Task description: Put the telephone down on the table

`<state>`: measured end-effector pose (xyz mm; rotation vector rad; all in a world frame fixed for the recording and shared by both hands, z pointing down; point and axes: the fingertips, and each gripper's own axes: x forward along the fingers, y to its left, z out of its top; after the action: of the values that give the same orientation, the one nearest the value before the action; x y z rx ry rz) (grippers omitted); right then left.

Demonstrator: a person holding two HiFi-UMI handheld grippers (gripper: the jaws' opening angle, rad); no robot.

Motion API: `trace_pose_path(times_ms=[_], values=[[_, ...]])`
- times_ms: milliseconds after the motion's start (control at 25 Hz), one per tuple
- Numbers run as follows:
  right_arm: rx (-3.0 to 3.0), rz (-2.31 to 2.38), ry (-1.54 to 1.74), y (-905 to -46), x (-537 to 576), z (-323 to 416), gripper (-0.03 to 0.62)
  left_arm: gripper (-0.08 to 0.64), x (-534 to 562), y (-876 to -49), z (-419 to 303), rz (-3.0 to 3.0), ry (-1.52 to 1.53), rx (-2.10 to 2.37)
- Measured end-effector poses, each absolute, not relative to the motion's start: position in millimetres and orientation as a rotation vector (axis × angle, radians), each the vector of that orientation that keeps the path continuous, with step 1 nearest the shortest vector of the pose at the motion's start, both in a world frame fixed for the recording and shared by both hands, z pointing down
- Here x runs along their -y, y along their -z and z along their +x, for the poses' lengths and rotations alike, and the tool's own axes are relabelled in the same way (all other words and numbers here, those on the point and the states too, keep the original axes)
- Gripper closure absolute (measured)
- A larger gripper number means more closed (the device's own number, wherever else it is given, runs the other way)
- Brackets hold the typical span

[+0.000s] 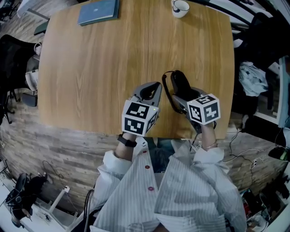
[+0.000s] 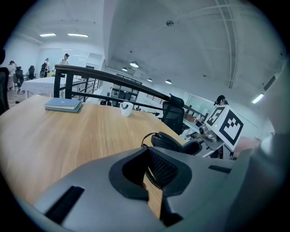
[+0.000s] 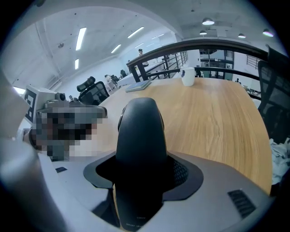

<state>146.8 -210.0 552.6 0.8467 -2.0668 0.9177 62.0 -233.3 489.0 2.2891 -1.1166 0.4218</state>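
Note:
A black telephone handset (image 1: 180, 84) with a dark cord (image 1: 166, 93) is over the near right part of the wooden table (image 1: 104, 68). My right gripper (image 1: 185, 97) is shut on the handset (image 3: 140, 140), which stands up between the jaws and hides what lies beyond it. Whether the handset touches the wood I cannot tell. My left gripper (image 1: 152, 89) is just left of it, shut with nothing held; only a thin strip of tabletop shows between its pads (image 2: 159, 168). From the left gripper view the handset (image 2: 174, 142) is ahead and to the right.
A blue book (image 1: 98, 11) lies at the table's far left and a white cup (image 1: 180, 7) at the far middle. The front table edge (image 1: 113, 131) runs right under both grippers. A black chair (image 1: 9, 59) stands left, and a cloth heap (image 1: 253, 78) right.

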Motion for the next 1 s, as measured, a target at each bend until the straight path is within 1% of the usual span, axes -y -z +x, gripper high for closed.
trace_pose_path(times_ms=[400, 1000], values=[[1.966, 0.807, -0.824, -578.6, 217.0, 146.6, 0.296, 0.551, 238.7, -511.5, 47.8, 2.295, -0.463, 1.084], [1.836, 0.731, -0.749, -609.1, 209.9, 139.2, 0.296, 0.551, 241.3, -518.0, 28.9, 2.277, -0.448, 1.093]])
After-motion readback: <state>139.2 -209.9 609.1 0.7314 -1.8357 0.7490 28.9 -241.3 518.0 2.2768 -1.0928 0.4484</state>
